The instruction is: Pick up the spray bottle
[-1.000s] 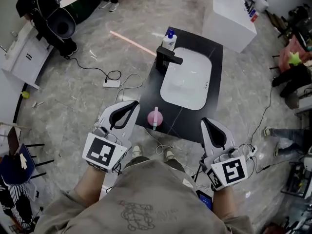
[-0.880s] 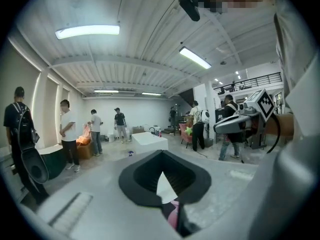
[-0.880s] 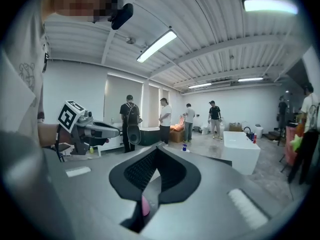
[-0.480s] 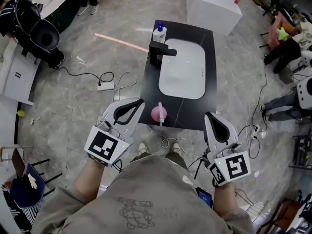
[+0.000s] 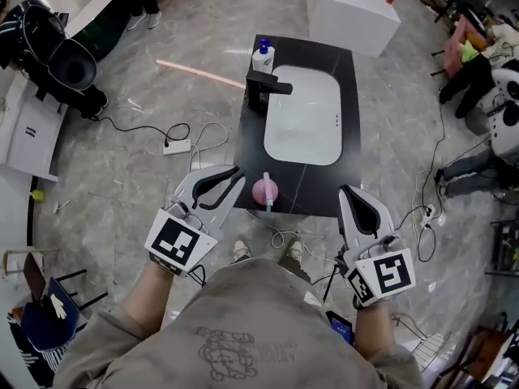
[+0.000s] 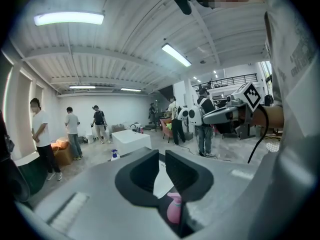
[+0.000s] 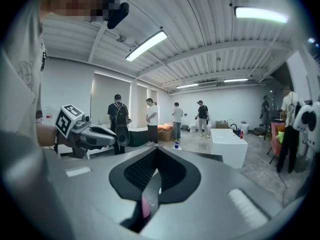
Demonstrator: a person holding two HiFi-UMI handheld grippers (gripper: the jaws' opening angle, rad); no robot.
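Observation:
A pink spray bottle stands at the near edge of the black counter, nozzle toward me. A white spray bottle with a blue trigger stands at the counter's far left corner beside the black faucet. My left gripper hangs just left of the pink bottle, shut and holding nothing. My right gripper hovers off the counter's near right corner, also shut and holding nothing. The left gripper view shows the pink bottle low between the jaws; in the right gripper view it peeks under the jaws.
A white sink basin fills the counter's middle. A white box stands beyond it. Cables and a power strip lie on the floor at left. Several people stand further back in the room.
The head view has shifted, so the counter sits more to the left and higher in the picture. Both grippers stay shut and have edged slightly closer to the counter's near edge.

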